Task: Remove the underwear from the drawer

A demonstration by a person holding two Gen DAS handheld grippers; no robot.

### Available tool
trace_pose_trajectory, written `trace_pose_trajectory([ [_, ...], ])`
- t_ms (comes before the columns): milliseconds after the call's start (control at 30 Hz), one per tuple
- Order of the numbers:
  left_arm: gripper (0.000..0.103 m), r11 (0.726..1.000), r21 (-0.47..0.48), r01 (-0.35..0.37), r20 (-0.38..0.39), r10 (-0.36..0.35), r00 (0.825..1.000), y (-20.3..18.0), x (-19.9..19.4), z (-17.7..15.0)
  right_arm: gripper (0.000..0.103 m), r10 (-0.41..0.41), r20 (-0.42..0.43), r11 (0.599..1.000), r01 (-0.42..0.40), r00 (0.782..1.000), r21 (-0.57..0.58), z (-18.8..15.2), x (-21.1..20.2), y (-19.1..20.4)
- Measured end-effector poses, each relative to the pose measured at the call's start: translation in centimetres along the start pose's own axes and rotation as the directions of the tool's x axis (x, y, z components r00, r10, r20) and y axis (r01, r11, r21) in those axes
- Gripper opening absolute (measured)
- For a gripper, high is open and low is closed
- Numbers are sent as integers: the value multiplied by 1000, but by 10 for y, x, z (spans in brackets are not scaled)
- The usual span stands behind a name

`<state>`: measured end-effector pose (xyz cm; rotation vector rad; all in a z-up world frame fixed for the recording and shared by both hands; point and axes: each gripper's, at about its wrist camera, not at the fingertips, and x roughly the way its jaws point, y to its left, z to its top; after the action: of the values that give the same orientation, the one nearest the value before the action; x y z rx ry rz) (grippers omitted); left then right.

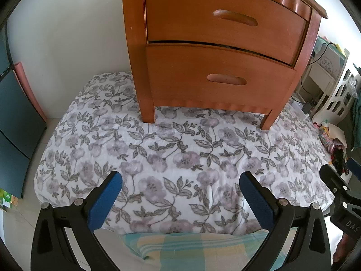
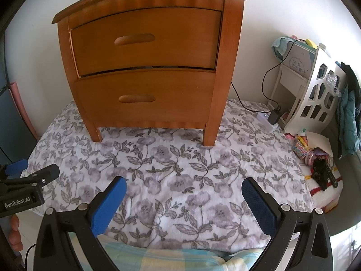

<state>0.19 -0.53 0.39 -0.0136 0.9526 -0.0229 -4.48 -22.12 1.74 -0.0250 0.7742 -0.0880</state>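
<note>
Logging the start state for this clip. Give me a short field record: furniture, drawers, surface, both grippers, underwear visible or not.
furniture: wooden nightstand, standing on the floral blanket
upper drawer: closed, recessed handle
lower drawer: closed or nearly so, with a dark gap along its top edge
underwear: none visible
left gripper: open, nothing between the blue pads, over the blanket short of the nightstand
right gripper: open, empty, also short of the nightstand
task status: no drawer pulled out yet
</note>
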Motion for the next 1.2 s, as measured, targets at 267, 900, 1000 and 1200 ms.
trace_pose_trajectory([
  [267, 103, 1000, -4, 3, 1, -3, 1000, 2, 1, -1, 103, 0, -2, 1000, 0, 1000, 0, 0, 1, 0],
  [900, 103, 1000, -10, 4, -2, -4, 1000, 2, 1, -4, 103, -2, -8, 1000, 2, 1000, -3, -1, 3, 1],
  [1000, 103, 1000, -10, 6, -2, -6, 1000, 2, 1, -4, 103, -1, -8, 1000, 0, 1000, -4, -3, 3, 1],
  [1200, 103, 1000, -11, 6, -3, -6, 1000, 3, 1, -4, 103, -1, -10, 1000, 1, 1000, -5, -2, 3, 1],
])
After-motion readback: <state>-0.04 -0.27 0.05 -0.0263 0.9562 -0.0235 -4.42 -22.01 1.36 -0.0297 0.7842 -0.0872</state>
